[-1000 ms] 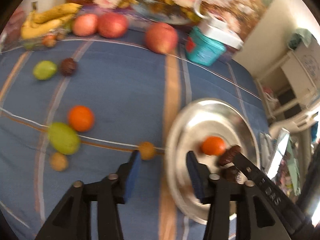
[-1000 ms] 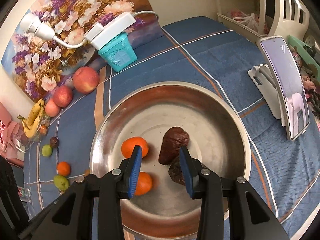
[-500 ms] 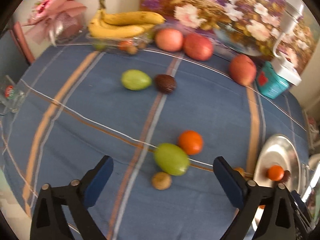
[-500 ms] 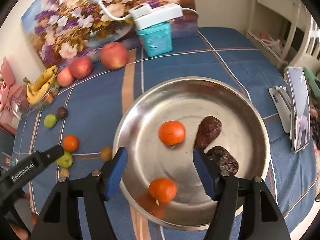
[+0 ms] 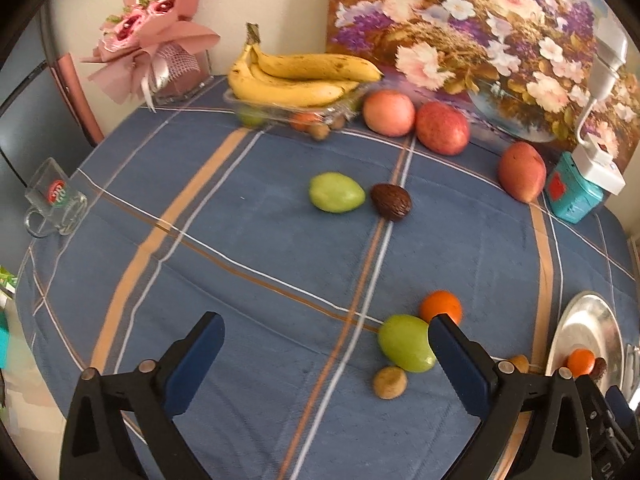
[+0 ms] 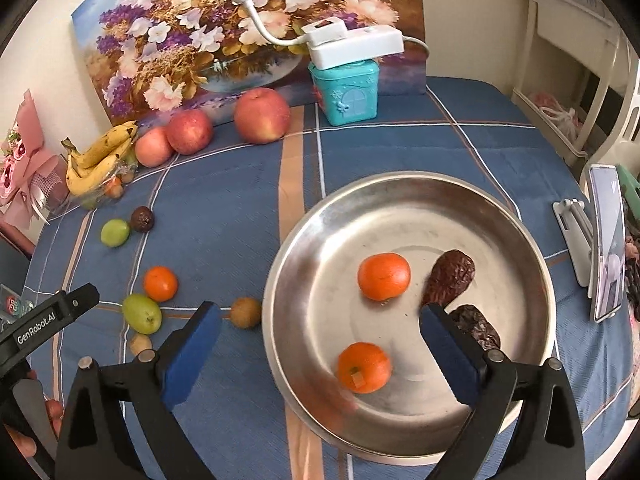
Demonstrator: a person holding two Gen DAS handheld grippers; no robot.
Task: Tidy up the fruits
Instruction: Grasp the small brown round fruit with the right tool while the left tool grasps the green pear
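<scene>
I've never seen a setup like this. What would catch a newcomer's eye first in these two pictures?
Probably the shiny metal plate on the blue striped tablecloth, holding two oranges and two dark wrinkled fruits. Next, the loose fruit scattered to its left, such as a green fruit beside an orange. Behind, a big flower painting leans at the wall, with bananas and red apples nearby.

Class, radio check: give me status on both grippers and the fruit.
Left gripper open, empty, over cloth. Right gripper open, empty, over plate. Plate holds two oranges, two dates. Orange on cloth; nothing blocking.

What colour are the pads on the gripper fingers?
Dark blue pads on black fingers, clearest in the right wrist view.
</scene>
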